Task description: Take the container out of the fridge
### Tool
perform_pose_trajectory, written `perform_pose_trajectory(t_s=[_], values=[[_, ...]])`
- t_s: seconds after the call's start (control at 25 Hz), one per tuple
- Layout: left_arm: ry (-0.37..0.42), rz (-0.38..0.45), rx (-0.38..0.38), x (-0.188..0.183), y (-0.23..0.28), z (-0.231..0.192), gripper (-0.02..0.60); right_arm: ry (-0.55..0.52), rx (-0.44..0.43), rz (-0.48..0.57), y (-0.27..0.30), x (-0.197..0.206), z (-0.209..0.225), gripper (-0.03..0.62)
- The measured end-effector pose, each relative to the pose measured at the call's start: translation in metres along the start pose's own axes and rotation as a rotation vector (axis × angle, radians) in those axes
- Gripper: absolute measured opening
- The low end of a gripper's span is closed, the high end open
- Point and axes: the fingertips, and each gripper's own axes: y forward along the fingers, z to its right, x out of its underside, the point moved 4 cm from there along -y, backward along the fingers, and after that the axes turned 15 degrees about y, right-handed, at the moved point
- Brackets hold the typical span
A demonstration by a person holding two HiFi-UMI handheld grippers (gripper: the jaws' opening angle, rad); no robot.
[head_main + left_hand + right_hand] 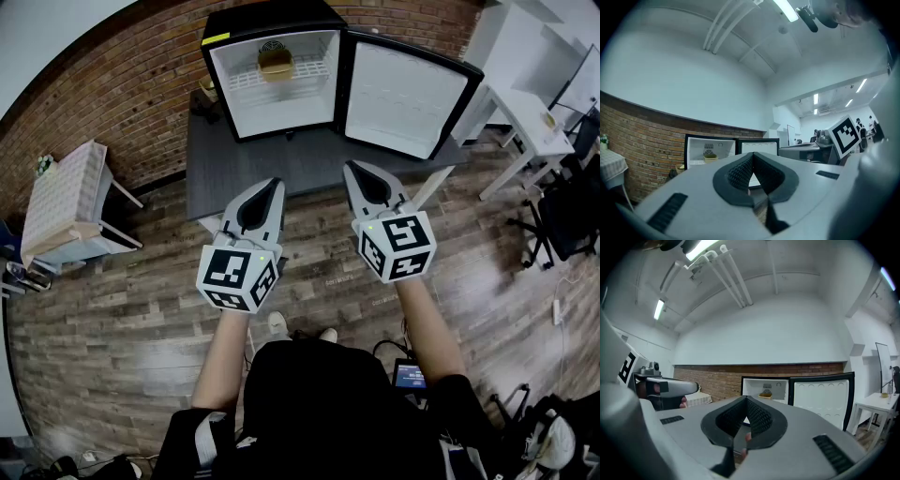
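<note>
A small black fridge (274, 70) stands open on a dark table (244, 169), with its door (405, 98) swung out to the right. On its wire shelf sits a tan container (276, 62), which the left gripper view shows as the container (710, 158) and the right gripper view as the container (765, 393). My left gripper (275, 182) (752, 154) and right gripper (349, 166) (745, 398) are held side by side over the table's near edge, well short of the fridge. Both point level at it, shut and empty.
A small table with a checked cloth (61, 202) stands at the left by the brick wall. A white desk (534, 117) and a black office chair (572, 216) are at the right. A small yellowish object (206, 91) sits left of the fridge.
</note>
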Motion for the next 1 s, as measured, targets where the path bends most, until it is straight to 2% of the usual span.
perform_pose_trajectory(t_s=[0.16,0.52,1.0], values=[[0.006,-0.005,-0.006,-0.003,0.001,0.009,0.014,0.043,-0.022,-0.011,-0.008,0.002,0.005,0.040],[0.015,-0.018,-0.025,0.001,0.007,0.015,0.014,0.062,-0.042,-0.049,-0.013,0.015,0.020,0.040],[0.015,-0.033,-0.041,0.015,0.047,0.000,0.014,0.073,-0.067,-0.063,0.023,0.017,0.046,0.040]])
